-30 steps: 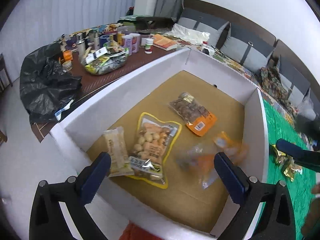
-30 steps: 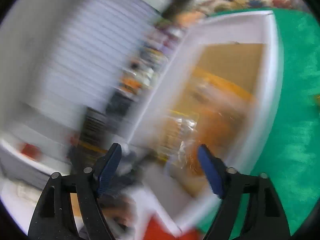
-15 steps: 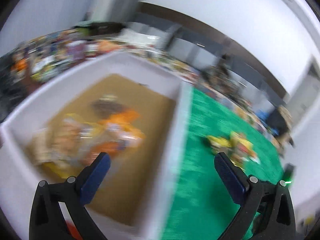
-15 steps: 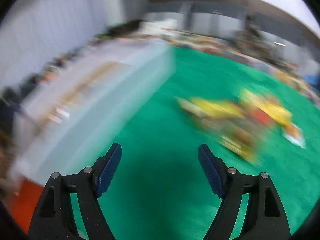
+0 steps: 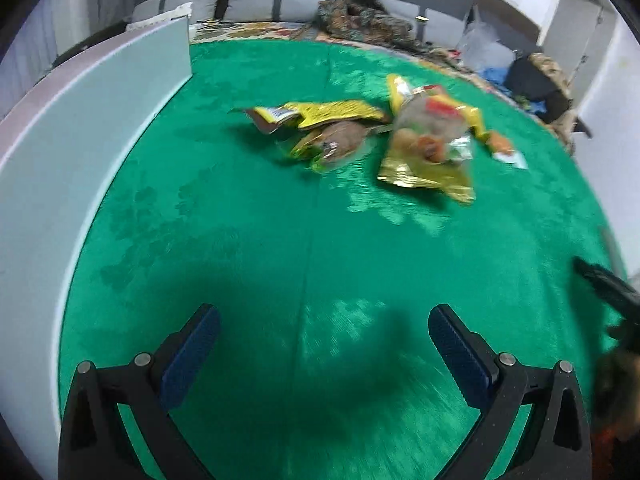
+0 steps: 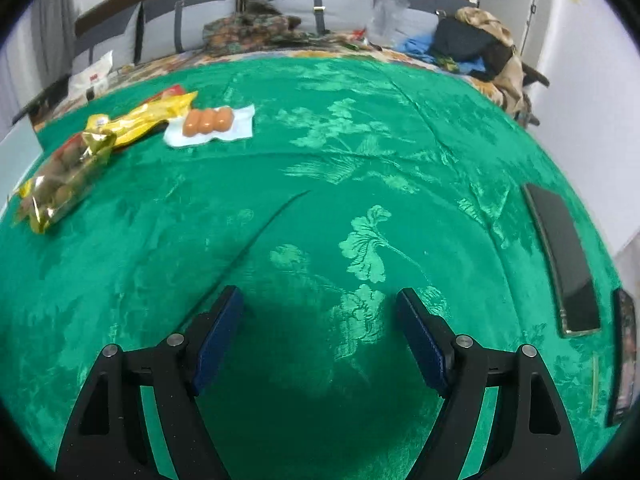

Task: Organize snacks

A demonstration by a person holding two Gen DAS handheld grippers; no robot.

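We have both grippers spread wide and empty over the green cloth (image 5: 248, 248). The left gripper (image 5: 324, 344) has nothing between its fingers, and the same goes for the right gripper (image 6: 320, 332).

The snacks still to be put away lie in a loose heap on the cloth: from the left view they sit far ahead and a little right of the fingers, a yellow packet (image 5: 320, 114) at the left of the heap and a clear bag of round snacks (image 5: 430, 148) at its right. From the right view that heap is far off to the left, with the clear bag (image 6: 60, 180) nearest and a small white pack of three orange pieces (image 6: 210, 122) beyond it.

The white box (image 5: 80, 152) stands along the left edge.

The left gripper faces the heap more squarely, so we judge it better placed; blur makes the packets' long axes uncertain.
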